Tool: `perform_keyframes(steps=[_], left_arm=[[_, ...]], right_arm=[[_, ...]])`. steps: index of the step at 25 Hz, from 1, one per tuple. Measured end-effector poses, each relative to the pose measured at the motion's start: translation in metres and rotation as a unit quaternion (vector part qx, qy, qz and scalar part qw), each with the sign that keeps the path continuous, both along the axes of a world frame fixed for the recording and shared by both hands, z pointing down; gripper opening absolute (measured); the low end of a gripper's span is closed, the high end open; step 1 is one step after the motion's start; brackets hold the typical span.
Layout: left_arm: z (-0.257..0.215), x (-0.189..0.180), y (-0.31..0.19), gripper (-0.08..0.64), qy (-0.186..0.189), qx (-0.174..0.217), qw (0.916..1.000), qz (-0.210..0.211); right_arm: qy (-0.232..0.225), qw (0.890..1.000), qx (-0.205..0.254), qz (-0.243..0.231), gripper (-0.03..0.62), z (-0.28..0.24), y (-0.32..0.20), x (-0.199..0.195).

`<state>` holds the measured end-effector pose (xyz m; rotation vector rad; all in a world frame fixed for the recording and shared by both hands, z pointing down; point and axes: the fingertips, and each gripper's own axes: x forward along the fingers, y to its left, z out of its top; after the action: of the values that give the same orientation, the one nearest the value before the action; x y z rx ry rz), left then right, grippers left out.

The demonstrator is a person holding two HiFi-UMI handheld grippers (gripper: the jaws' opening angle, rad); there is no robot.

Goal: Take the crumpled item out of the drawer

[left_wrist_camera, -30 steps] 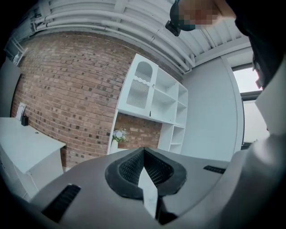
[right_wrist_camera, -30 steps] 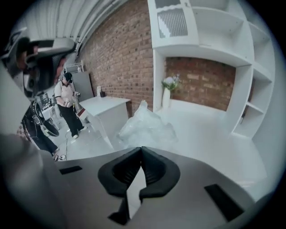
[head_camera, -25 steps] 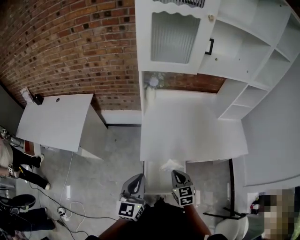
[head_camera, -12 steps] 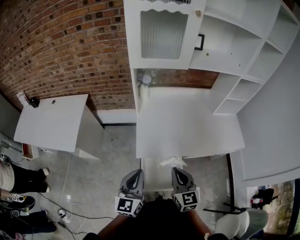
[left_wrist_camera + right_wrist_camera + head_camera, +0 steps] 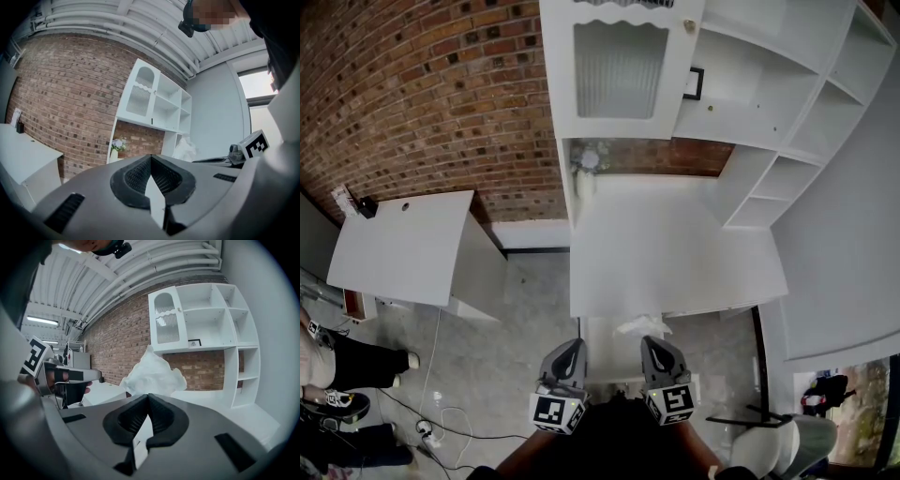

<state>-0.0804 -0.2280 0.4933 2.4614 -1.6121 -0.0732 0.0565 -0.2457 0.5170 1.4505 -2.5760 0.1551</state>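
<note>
A crumpled white item [image 5: 639, 325] lies in the open white drawer [image 5: 609, 349], at its far end under the desk's front edge. In the right gripper view the crumpled item [image 5: 152, 373] rises just beyond my shut jaws; I cannot tell whether they touch it. My right gripper [image 5: 651, 343] sits at the drawer's right, just short of the item. At the drawer's left, my left gripper [image 5: 572, 347] is shut with nothing in it. The item [image 5: 186, 149] shows to the right in the left gripper view.
The white desk [image 5: 675, 244] stretches ahead, with a shelf unit [image 5: 769, 103] and glass-door cabinet [image 5: 619, 70] against the brick wall. A small vase [image 5: 584, 169] stands at the desk's back left. A second white table [image 5: 403, 244] is to the left; cables and a person's legs [image 5: 347, 361] lie on the floor.
The head view has drifted a little, so the desk sits slightly further left. Both grippers stay shut in the same place. The person's legs at the left have shifted.
</note>
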Motion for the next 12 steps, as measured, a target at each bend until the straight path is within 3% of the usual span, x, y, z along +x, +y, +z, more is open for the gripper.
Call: perform_keyframes(steps=[12], left_arm=[[-0.0009,0.0066,0.0073,0.017,0.005,-0.001,1.0000,0.001]], right_arm=[[0.003,1.000,-0.001,0.000,0.015,-0.0007,0.0094,0.0057]])
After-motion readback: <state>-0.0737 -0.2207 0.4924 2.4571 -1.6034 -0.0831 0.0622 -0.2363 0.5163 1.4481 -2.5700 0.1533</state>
